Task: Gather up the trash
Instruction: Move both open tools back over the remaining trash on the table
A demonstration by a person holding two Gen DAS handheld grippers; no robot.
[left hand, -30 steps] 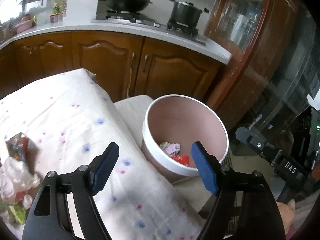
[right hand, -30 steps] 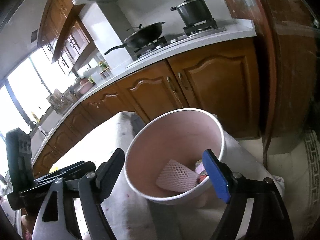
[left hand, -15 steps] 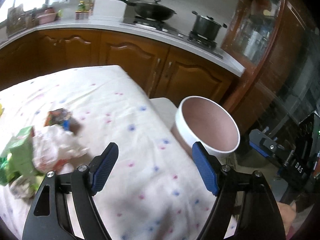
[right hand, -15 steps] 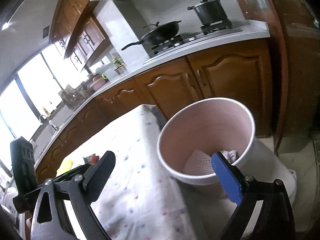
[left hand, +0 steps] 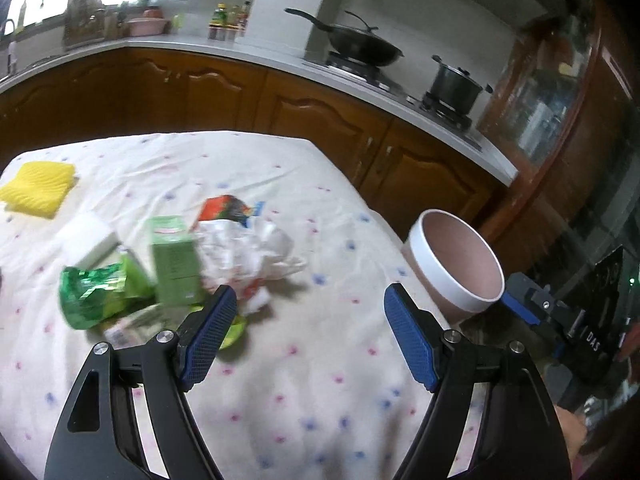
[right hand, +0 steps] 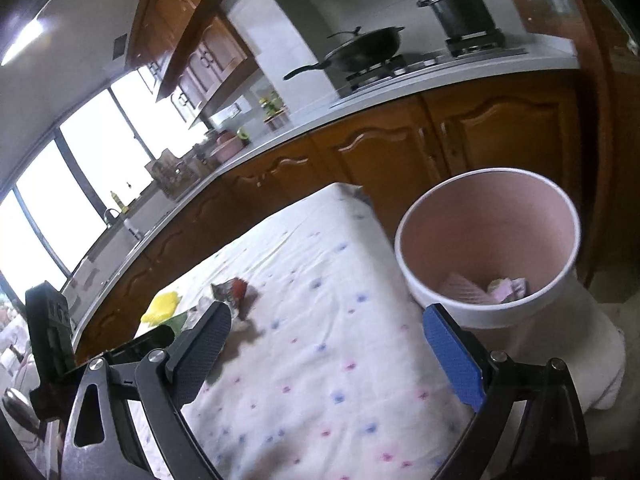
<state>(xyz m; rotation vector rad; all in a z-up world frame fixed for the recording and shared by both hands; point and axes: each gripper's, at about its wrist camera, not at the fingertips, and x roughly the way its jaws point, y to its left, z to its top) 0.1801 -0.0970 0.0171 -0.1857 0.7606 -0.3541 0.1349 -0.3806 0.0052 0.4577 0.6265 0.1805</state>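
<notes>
A pile of trash lies on the dotted tablecloth (left hand: 320, 380): a green carton (left hand: 174, 264), a green foil wrapper (left hand: 96, 292), a crumpled white plastic bag (left hand: 248, 252) and a red snack packet (left hand: 224, 208). My left gripper (left hand: 308, 336) is open and empty, just right of the pile. The pink bin (left hand: 456, 264) with a white rim stands off the table's right edge; it also shows in the right wrist view (right hand: 488, 248), holding a white foam net (right hand: 460, 286) and paper scraps. My right gripper (right hand: 336, 352) is open and empty above the table, left of the bin.
A yellow sponge (left hand: 38, 192) and a white block (left hand: 90, 236) lie on the table's left part. Wooden kitchen cabinets (left hand: 320, 120) run behind, with a wok (left hand: 360, 46) and a pot (left hand: 456, 84) on the stove. The right gripper's body (left hand: 576, 336) shows beyond the bin.
My left gripper has swung left from over the bin to the trash pile. My right gripper has pulled back from the bin, so more table shows. Both stay open.
</notes>
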